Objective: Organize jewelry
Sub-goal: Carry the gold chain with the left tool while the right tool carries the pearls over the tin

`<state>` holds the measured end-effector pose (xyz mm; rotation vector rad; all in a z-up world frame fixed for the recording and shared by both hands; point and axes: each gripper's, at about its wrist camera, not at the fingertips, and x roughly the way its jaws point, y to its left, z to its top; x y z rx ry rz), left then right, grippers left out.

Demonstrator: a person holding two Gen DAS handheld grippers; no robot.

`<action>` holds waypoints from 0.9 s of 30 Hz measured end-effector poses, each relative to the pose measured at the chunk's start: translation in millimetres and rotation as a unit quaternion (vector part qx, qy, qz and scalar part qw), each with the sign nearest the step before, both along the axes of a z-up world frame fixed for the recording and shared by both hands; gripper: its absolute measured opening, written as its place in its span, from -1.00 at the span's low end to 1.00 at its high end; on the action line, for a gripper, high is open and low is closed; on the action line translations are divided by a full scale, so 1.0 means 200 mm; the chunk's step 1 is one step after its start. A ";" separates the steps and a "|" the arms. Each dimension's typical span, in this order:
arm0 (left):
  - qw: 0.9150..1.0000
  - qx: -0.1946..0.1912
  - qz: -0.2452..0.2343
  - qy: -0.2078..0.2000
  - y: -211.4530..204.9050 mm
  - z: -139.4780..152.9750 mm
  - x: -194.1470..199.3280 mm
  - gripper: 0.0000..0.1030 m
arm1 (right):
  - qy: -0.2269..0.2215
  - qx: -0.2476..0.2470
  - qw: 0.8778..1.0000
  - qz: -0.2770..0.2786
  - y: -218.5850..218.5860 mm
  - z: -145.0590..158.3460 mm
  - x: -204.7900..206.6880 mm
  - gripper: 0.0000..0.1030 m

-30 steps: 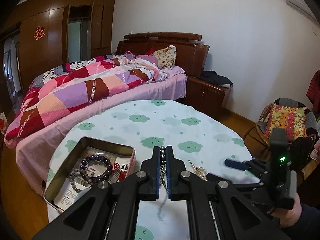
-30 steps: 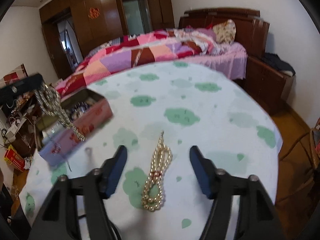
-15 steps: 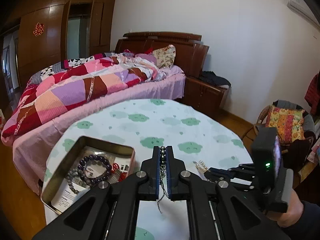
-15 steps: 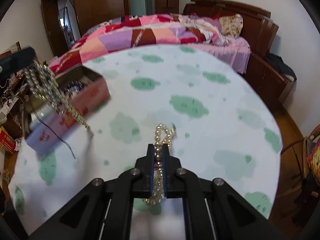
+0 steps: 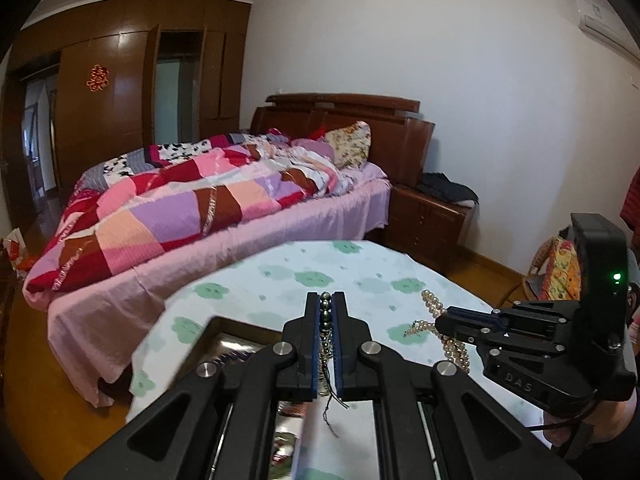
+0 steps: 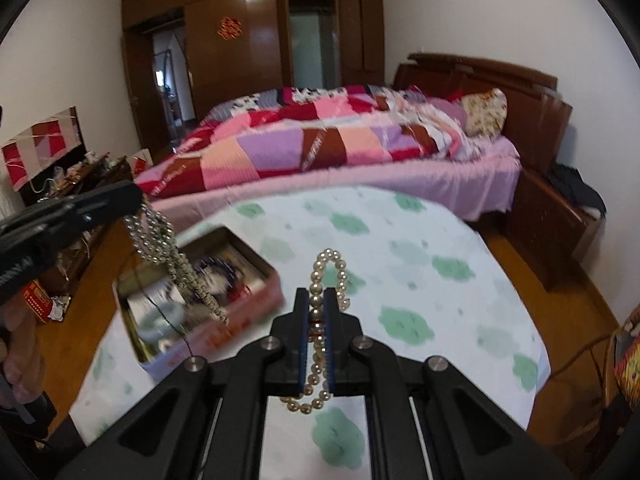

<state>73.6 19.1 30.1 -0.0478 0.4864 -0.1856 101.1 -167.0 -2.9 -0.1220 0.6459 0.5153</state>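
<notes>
My left gripper [image 5: 327, 300] is shut on a strand of grey metallic beads [image 5: 326, 320]; in the right wrist view the strand [image 6: 168, 248] hangs from it [image 6: 138, 206] above the open tin box [image 6: 236, 304]. My right gripper [image 6: 317, 294] is shut on a cream pearl necklace [image 6: 330, 264], lifted off the table; it also shows in the left wrist view [image 5: 438, 322] with the pearls [image 5: 432, 304] dangling. The tin [image 5: 224, 336] holds a dark bead bracelet [image 6: 218, 268] and cards.
The round table [image 6: 420, 264] has a white cloth with green clouds. A bed with a patchwork quilt [image 5: 192, 204] stands behind it. A wooden nightstand [image 5: 428, 220] is at the right, a wicker chair with a cushion [image 5: 560, 268] at the far right.
My right gripper closed on the pearl necklace and lifted it off the table. My left gripper, still holding the grey beads, rose and moved over the tin.
</notes>
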 end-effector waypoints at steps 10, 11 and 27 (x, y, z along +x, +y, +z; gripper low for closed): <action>0.999 0.013 0.040 -0.005 0.19 0.03 0.04 -0.92 | -0.029 0.012 0.998 0.049 0.24 0.10 0.02 -0.84; 0.999 0.011 0.043 -0.002 0.21 0.02 0.05 -0.92 | -0.030 0.011 0.998 0.054 0.28 0.10 0.02 -0.84; 0.995 -0.001 0.078 0.056 0.36 -0.24 0.18 -0.92 | 0.001 -0.009 0.995 0.100 0.59 -0.15 0.08 -0.84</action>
